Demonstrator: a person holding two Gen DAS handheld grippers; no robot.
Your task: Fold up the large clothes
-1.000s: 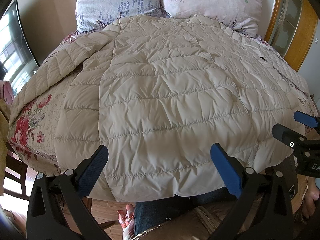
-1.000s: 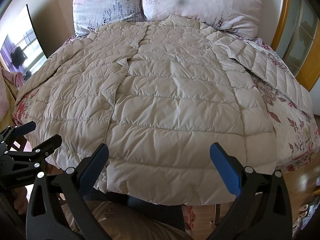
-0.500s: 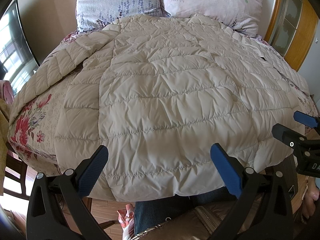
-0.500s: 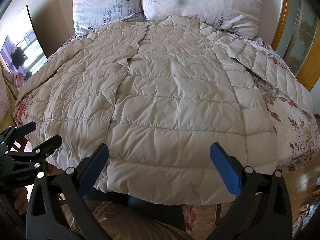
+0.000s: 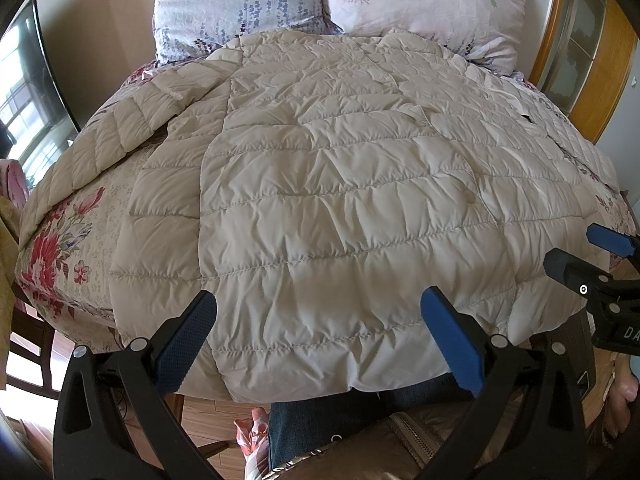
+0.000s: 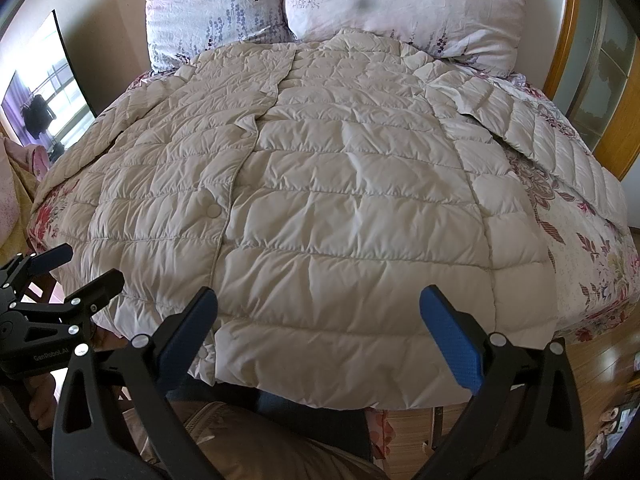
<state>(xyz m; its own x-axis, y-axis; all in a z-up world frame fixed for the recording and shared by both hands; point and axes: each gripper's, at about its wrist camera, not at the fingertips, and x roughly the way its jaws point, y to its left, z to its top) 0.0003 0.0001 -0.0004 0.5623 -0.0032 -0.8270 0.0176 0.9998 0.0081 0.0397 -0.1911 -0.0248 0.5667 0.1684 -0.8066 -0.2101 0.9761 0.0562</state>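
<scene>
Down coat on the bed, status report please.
Left gripper open, right gripper open, both empty. Beige down coat flat, buttoned, sleeves spread, unfolded. Nothing on it.

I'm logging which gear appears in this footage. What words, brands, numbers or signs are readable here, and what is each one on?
"GenRoboLAI", as best it reads, white print on the body of the left gripper, seen from the right wrist camera.
"DA", cut off by the picture's edge, on the body of the right gripper, seen from the left wrist camera.
Nothing readable on the down jacket or pillows.
</scene>
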